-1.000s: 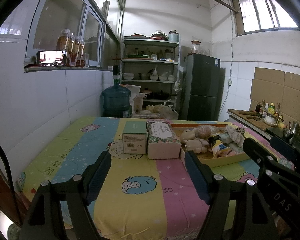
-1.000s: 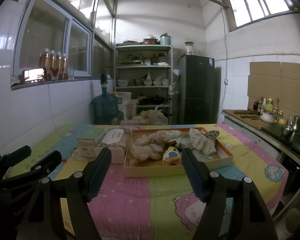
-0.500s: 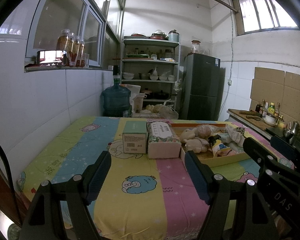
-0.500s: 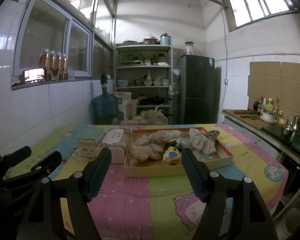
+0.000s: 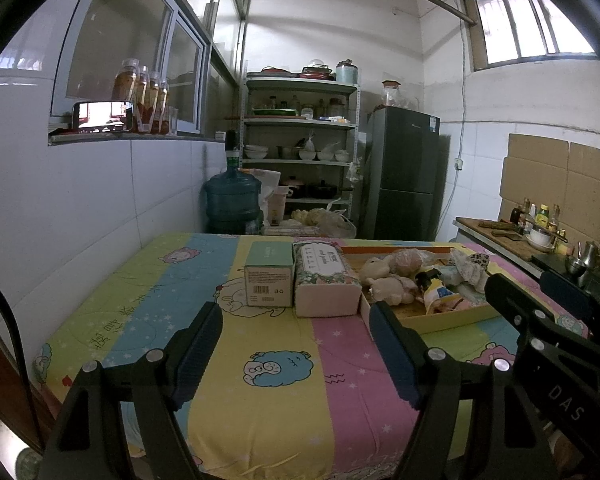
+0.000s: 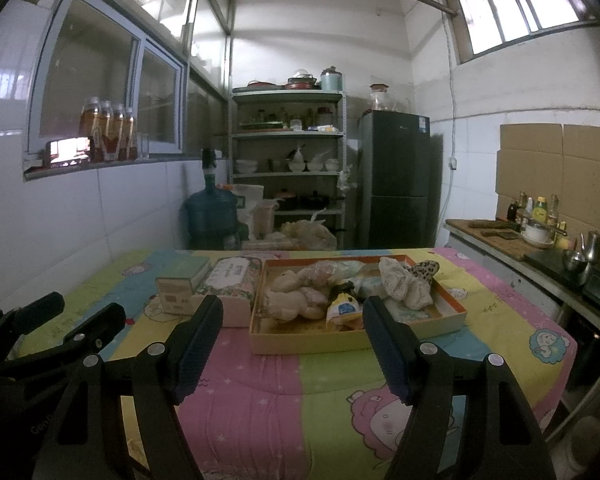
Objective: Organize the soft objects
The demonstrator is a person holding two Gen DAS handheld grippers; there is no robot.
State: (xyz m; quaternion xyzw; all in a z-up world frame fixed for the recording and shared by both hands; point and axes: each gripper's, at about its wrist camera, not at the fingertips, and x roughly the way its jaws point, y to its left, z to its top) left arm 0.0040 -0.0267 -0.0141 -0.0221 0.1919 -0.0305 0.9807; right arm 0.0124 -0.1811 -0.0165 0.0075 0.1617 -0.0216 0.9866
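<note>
Plush toys [image 6: 296,304], a yellow packet [image 6: 342,309] and what look like floral cloths [image 6: 406,286] lie heaped in the shallow orange-rimmed tray [image 6: 312,343].

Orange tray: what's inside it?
The tray holds a heap of soft things: a cream plush toy, a crinkly bag, a yellow and blue packet and patterned cloth. Whatever lies under the heap is covered.

Tray's [image 6: 452,307] far contents partly masked by plush toys [image 6: 296,300], tissue pack [image 5: 324,276] print seemingly illegible, shelf jars [image 6: 288,114] too small

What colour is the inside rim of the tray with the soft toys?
Orange, on the tray; the right wrist view shows it best.
</note>
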